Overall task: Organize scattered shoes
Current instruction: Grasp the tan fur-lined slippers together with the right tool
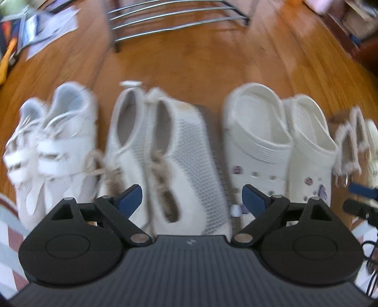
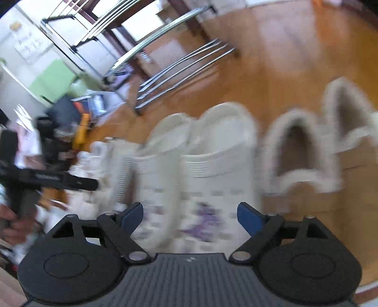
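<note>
Wood floor (image 1: 189, 63) runs under a row of white shoes, with a rack (image 1: 174, 21) behind. From the left: sneakers (image 1: 59, 146), mesh shoes (image 1: 165, 151), clogs (image 1: 278, 141), fuzzy slippers (image 2: 307, 151). My left gripper (image 1: 191, 200) hangs spread wide over the mesh pair; my right gripper (image 2: 190, 218) hangs spread over the clogs, both empty.
</note>
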A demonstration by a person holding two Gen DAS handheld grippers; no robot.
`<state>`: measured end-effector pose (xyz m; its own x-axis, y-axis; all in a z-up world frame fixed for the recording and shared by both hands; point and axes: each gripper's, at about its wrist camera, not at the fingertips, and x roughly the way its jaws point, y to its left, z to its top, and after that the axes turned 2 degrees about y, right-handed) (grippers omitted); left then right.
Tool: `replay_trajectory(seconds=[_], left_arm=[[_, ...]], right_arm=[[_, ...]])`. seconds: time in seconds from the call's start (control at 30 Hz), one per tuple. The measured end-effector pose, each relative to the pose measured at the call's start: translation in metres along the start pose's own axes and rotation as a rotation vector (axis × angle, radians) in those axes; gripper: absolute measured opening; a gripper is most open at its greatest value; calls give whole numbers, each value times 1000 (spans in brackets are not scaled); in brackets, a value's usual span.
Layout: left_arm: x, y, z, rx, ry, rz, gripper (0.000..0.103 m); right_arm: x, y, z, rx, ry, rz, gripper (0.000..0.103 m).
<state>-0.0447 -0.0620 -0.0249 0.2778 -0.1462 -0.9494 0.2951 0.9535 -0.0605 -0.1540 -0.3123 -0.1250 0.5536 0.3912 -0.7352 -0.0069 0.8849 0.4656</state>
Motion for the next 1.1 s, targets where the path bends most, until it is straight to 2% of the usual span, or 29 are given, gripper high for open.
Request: replay_trajectory(seconds=[0.23,0.33,0.43,0.5,0.6,0.7,0.77,0.8,0.83,0.9,0.97,1.03,1.1], left_arm=[[20,-54,-5,150,35,3,94],[14,-77,1,232,-6,5,94],[4,-98,11,292,-49,-9,95],[1,-115,24,301,-68,-29,95],[2,-134,36,279,-78,-39,95],[4,-139,34,283,-65,-47,95],[12,-139,34,278,-43,-39,95],[15,-138,34,272,-32,-36,95],[18,-136,33,261,-18,-35,95],[23,-134,32,238,5,-42,95],[23,-134,34,229,5,-47,95],[21,-135,35,225,-2,-51,95],[19,-135,35,222,-11,-55,95]], right_arm=[[-19,-29,-18,-83,-54,-232,88],[-28,-29,-5,-243,-129,-328,87],[-27,-32,16,-348,-139,-371,61],[-22,-37,32,-383,-113,-377,51],[-3,-51,54,-359,-44,-394,52],[17,-62,59,-342,16,-392,57],[29,-66,59,-355,28,-377,71],[36,-68,59,-370,35,-369,70],[43,-70,60,-384,45,-363,66],[57,-81,73,-338,63,-300,46],[57,-98,90,-216,53,-238,16],[48,-106,96,-149,13,-202,15],[34,-104,96,-159,-64,-216,13]])
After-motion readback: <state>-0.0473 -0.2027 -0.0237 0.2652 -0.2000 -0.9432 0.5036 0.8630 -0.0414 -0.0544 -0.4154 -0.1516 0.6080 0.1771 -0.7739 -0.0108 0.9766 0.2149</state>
